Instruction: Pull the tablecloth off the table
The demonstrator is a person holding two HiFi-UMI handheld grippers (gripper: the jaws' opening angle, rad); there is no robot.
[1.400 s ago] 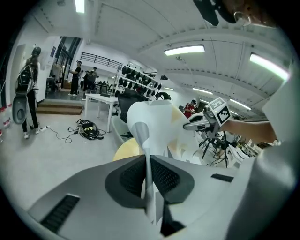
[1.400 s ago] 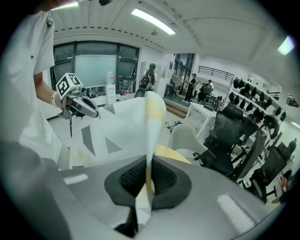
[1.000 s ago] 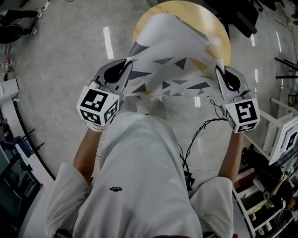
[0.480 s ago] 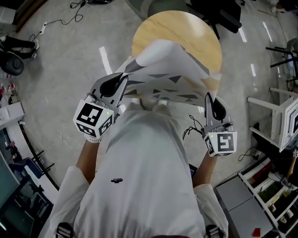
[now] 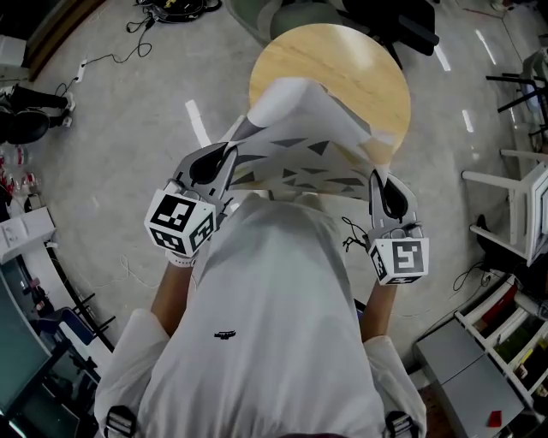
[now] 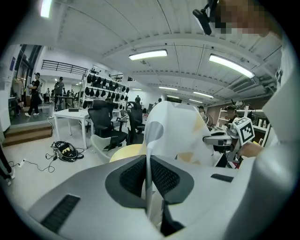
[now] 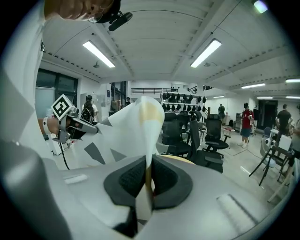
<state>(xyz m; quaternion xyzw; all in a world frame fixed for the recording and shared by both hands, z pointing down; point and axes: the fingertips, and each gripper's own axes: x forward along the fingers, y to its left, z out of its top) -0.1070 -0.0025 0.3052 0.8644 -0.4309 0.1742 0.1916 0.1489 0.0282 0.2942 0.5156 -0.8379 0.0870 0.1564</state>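
Observation:
A white tablecloth (image 5: 300, 128) with grey and yellow triangles hangs stretched between both grippers, its far part still draped on the round wooden table (image 5: 342, 60). My left gripper (image 5: 229, 154) is shut on the cloth's left corner. My right gripper (image 5: 375, 177) is shut on the right corner. In the left gripper view the tablecloth (image 6: 176, 126) rises in a thin fold out of the closed left gripper (image 6: 148, 176). In the right gripper view the tablecloth (image 7: 133, 126) is pinched the same way in the right gripper (image 7: 148, 180). Both grippers are close to the person's white-clad chest.
Black office chairs (image 5: 385, 21) stand beyond the table. White shelving (image 5: 514, 214) is at the right, a white counter edge (image 5: 21, 231) at the left. A black cable (image 5: 353, 235) hangs by the right gripper. People (image 7: 246, 124) stand far off.
Both grippers have drawn back toward the person with the cloth, the right one most. More bare wooden tabletop shows, and the cloth covers less of the table.

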